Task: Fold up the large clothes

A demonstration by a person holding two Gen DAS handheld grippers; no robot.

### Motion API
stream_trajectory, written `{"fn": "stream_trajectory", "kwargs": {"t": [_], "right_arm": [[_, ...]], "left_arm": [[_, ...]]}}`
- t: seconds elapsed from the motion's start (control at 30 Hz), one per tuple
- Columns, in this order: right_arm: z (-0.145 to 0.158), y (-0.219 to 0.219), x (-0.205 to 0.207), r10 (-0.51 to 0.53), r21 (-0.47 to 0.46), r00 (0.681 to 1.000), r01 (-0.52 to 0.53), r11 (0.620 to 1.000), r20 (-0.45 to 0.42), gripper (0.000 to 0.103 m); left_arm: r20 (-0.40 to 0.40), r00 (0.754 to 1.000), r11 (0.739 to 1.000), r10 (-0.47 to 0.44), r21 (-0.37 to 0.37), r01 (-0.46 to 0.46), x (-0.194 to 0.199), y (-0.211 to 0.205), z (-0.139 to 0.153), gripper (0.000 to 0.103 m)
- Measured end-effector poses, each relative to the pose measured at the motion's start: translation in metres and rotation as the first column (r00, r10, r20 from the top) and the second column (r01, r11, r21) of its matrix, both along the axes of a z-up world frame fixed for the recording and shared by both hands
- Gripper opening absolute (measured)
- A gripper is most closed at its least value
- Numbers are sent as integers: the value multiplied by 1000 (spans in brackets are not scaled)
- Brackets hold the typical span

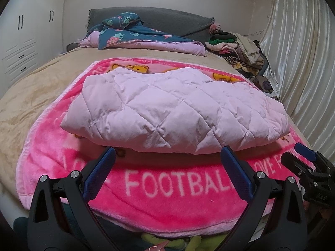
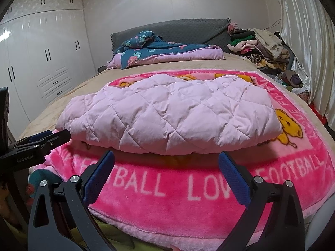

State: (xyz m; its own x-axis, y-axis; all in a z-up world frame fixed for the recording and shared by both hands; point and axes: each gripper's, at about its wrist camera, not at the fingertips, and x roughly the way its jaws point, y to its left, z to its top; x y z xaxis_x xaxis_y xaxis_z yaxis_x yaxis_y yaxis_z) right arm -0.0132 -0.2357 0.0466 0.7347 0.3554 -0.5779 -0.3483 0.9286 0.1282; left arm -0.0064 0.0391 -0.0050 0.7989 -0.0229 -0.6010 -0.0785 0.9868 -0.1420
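Pink blanket (image 1: 146,192) under quilted coat (image 1: 173,108), clothes pile (image 1: 240,48)

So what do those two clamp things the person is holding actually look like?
Both look alike. The left gripper has a matte black plastic frame with two long fingers faced in textured blue pads, and round silver bolts at the joints. The right gripper matches it. Small pale lettering shows on the side of each black body. No cables or sleeves are visible.

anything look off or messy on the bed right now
Nothing looks damaged or spilled. The pink quilted garment lies folded on the pink blanket, a bit lumpy. The only untidy spot is the loose clothes pile by the curtain. Both the left gripper and right gripper are open and empty.
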Motion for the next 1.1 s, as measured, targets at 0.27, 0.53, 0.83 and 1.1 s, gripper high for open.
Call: {"fn": "stream_trajectory", "kwargs": {"t": [0.27, 0.53, 0.83, 1.1], "right_arm": [[-1, 1, 2, 1, -5, 1000, -1, 1000, -5, 99], [-2, 2, 3, -2, -8, 1000, 2, 1000, -10, 99], [1, 1, 3, -29, -38, 1000, 29, 999, 6, 99], [11, -27, 6, -122, -20, 992, 123, 992, 39, 99]], "left_arm": [[-8, 1000, 1000, 4, 3, -4, 1, 1, -2, 94], [-11, 1000, 1000, 5, 7, -5, 1, 1, -2, 94], [-8, 1000, 999, -6, 38, 7, 0, -2, -2, 94], [-27, 1000, 999, -6, 31, 6, 5, -4, -5, 94]]}}
